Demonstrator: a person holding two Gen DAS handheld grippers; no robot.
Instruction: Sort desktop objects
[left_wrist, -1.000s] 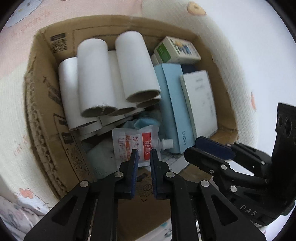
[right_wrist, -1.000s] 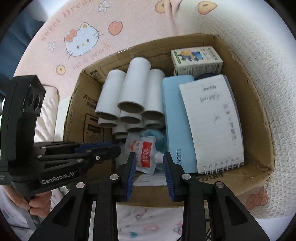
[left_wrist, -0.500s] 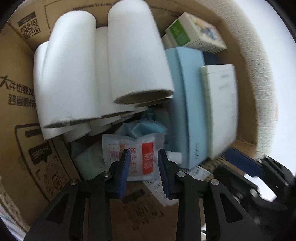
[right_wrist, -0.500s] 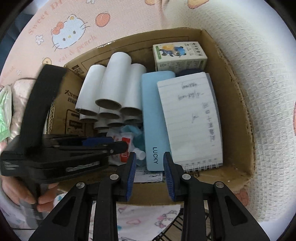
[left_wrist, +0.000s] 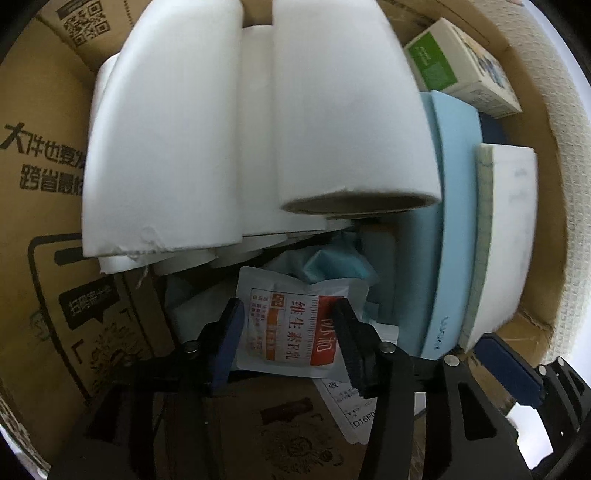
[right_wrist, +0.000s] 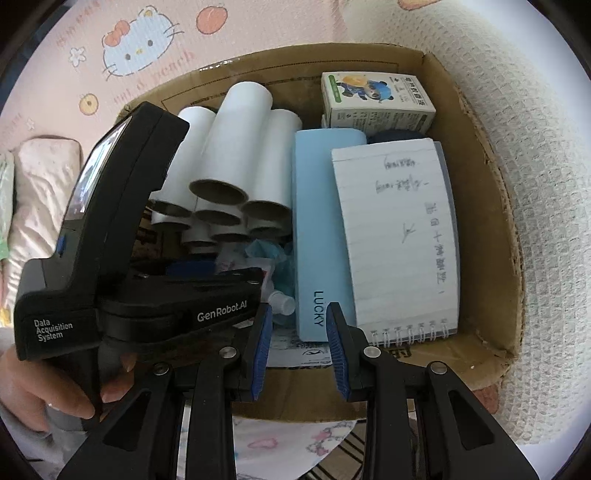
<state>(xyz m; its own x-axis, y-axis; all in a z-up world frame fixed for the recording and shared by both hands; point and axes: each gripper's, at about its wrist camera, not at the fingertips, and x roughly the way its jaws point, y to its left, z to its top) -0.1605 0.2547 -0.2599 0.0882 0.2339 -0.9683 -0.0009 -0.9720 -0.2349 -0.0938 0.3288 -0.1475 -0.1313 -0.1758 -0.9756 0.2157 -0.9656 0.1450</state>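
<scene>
A cardboard box (right_wrist: 476, 125) holds several white paper tubes (right_wrist: 236, 155), a light blue LUCKY case (right_wrist: 321, 229), a spiral notebook (right_wrist: 399, 229), a small printed carton (right_wrist: 373, 99) and a white-and-red pouch (left_wrist: 291, 328) with a capped spout (right_wrist: 282, 302). My left gripper (left_wrist: 286, 341) is open deep inside the box, one finger on each side of the pouch. In the right wrist view its black body (right_wrist: 122, 236) hides most of the pouch. My right gripper (right_wrist: 298, 347) is open and empty above the box's near wall, just in front of the case's end.
The tubes (left_wrist: 258, 122) loom right above the left gripper. Teal crumpled wrappers (left_wrist: 332, 266) and a printed slip (left_wrist: 351, 402) lie under the pouch. The box rests on a pink cartoon-print mat (right_wrist: 140, 48) beside a white knitted cloth (right_wrist: 535, 184).
My left gripper has pushed down into the box and opened wider, so its fingers now straddle the pouch. My right gripper has stayed open at the box's near edge.
</scene>
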